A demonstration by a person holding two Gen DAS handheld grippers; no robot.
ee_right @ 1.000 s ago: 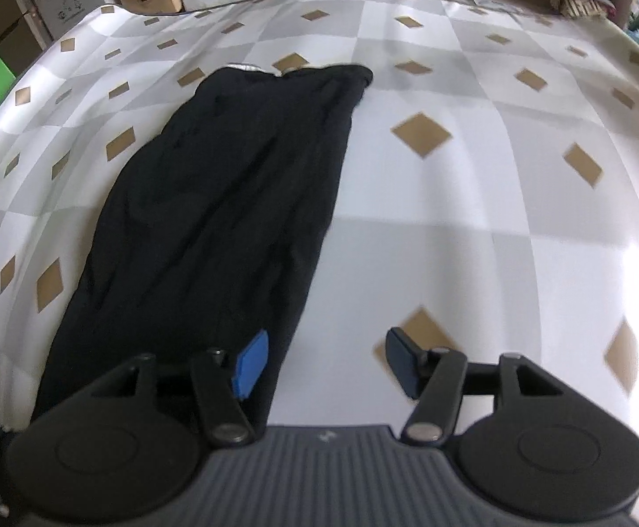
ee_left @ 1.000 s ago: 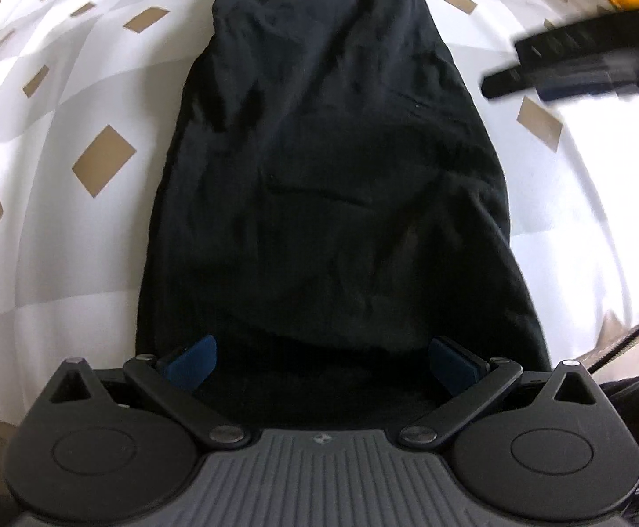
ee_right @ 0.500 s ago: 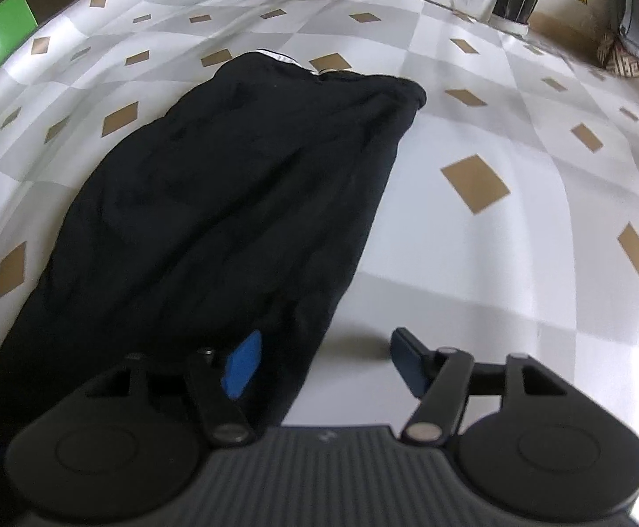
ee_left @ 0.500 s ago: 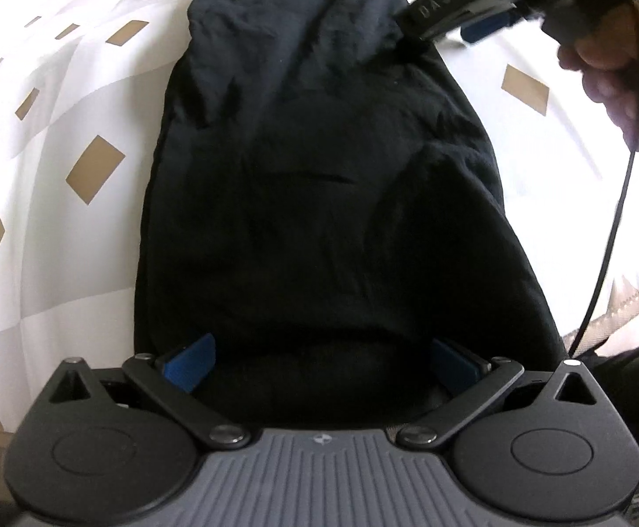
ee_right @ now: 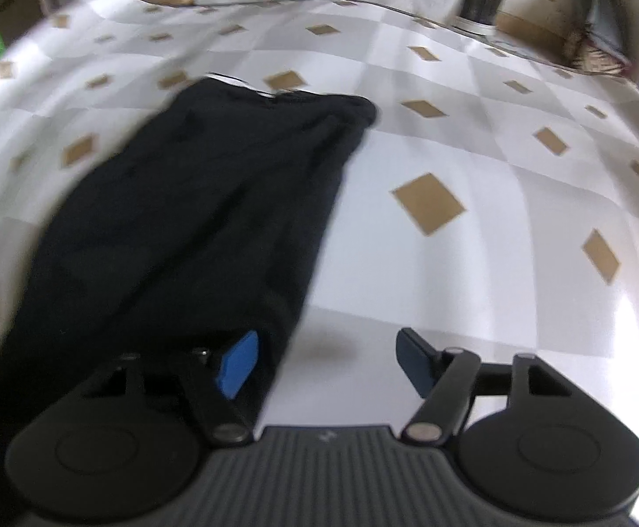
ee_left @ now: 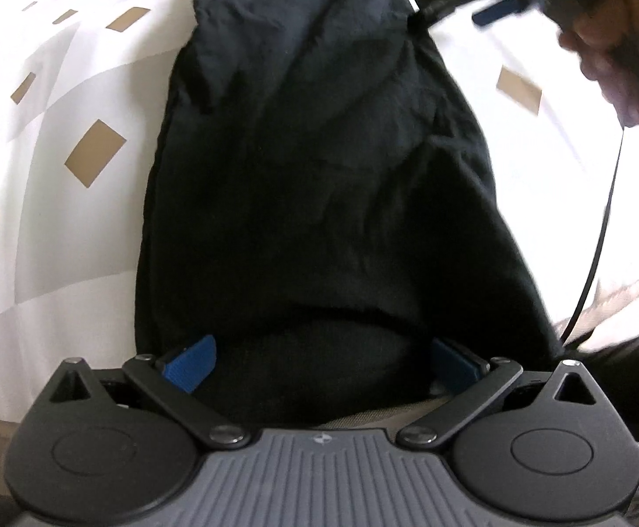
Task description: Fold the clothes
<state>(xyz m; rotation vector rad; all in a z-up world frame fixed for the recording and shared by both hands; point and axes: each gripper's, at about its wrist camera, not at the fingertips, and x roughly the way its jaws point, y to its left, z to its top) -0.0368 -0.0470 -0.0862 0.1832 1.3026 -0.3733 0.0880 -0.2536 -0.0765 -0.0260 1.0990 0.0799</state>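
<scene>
A black garment (ee_left: 319, 184) lies stretched lengthwise on the desk (ee_right: 473, 140), which wears a white and grey checked cloth with tan diamonds. The garment's far end, with a thin white edge, reaches about the middle of the desk; its near end hangs over the near edge.

The left hand-held gripper (ee_left: 321, 358) hovers over that near end, pointing steeply down. Its jaws stand wide apart, one blue pad (ee_left: 192, 362) at each side of the garment's near fold. The cloth bulges up between them; whether the pads actually press it cannot be told.

The right hand-held gripper (ee_right: 326, 362) sits at the garment's right edge, farther along from the near end. Its jaws have just been opening, then eased back slightly, and now stand well apart. The left pad (ee_right: 238, 362) is over the black cloth at its border, the right pad (ee_right: 412, 358) over bare desk, and the garment's edge runs between them without being pinched. In the left wrist view, a hand (ee_left: 605, 57) holds this gripper's body above the garment's right side.
</scene>
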